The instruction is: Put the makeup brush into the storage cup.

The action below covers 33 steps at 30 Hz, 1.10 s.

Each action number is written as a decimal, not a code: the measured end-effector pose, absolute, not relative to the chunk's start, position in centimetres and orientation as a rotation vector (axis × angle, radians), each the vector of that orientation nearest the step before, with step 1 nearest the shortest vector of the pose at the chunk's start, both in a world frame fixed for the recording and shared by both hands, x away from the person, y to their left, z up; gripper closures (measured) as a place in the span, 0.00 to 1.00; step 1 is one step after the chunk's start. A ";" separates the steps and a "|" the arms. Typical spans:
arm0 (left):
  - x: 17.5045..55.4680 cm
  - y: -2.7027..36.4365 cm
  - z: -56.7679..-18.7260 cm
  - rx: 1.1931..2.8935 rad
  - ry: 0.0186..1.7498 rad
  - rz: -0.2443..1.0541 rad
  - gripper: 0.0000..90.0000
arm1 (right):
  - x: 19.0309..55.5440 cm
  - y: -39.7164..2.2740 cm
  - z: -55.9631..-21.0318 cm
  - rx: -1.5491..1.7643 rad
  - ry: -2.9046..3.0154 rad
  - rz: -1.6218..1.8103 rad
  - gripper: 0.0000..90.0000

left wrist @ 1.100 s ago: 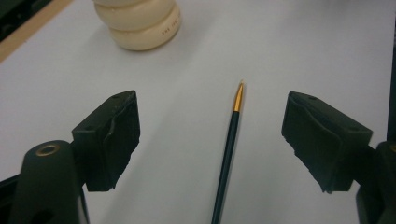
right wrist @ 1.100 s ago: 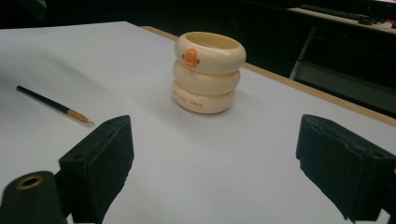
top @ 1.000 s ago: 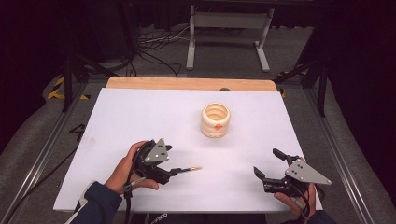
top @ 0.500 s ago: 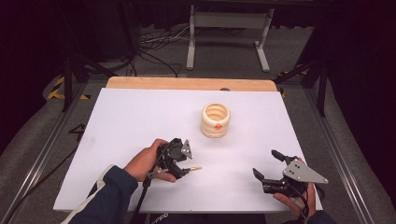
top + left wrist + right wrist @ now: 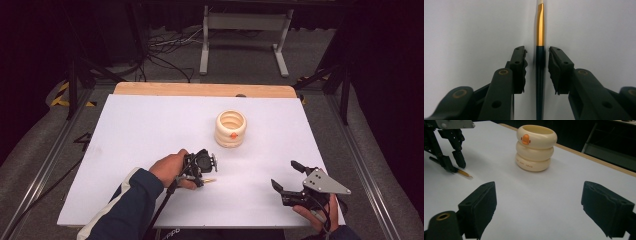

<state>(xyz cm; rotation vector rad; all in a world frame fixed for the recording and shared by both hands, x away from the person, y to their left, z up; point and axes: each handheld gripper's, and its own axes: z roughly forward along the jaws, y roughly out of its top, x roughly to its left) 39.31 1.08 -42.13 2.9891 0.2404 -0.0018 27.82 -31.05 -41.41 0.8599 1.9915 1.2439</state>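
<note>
A thin brush [image 5: 540, 27] with a dark handle, gold ferrule and pale tip lies flat on the white table. My left gripper [image 5: 537, 53] points down over it, a jaw on each side of the handle with a small gap on both sides, so it is open. From above, the left gripper [image 5: 196, 177] sits at front centre-left, with the brush tip [image 5: 209, 180] poking out to its right. My right gripper [image 5: 285, 174] rests wide open near the front right edge with nothing between its jaws; its own view [image 5: 540, 195] also shows the left gripper [image 5: 452, 163] standing on the brush [image 5: 464, 173].
A cream ribbed cup [image 5: 230, 128] with an orange mark stands upright at centre-right of the table [image 5: 140, 125], also seen close ahead as the cup [image 5: 536, 147]. A wooden strip [image 5: 200, 89] runs along the far edge. Cables and a metal stand lie on the floor beyond.
My left gripper has moved right and tipped down over the brush, so its jaws now straddle the handle. The right gripper has barely moved.
</note>
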 end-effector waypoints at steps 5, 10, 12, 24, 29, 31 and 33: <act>39.4 1.1 -42.0 3.005 0.260 0.015 0.91 | 28.0 -31.0 -41.6 0.860 2.012 1.229 0.15; 38.9 1.7 -42.1 2.959 0.228 0.061 0.92 | 27.8 -30.8 -41.5 0.844 2.022 1.220 0.15; 38.7 2.3 -42.0 2.926 0.249 0.098 0.92 | 27.8 -30.8 -41.5 0.845 2.019 1.220 0.15; 37.8 5.1 -39.1 2.646 0.330 0.238 0.92 | 27.7 -31.0 -41.3 0.846 2.012 1.232 0.15; 37.4 5.8 -37.9 2.545 0.346 0.327 0.92 | 27.7 -30.9 -41.3 0.841 2.013 1.224 0.16; 37.3 6.2 -37.5 2.501 0.359 0.347 0.92 | 27.7 -30.9 -41.3 0.844 2.011 1.227 0.16; 37.5 6.5 -37.2 2.448 0.370 0.342 0.92 | 27.6 -30.9 -41.3 0.842 2.012 1.227 0.16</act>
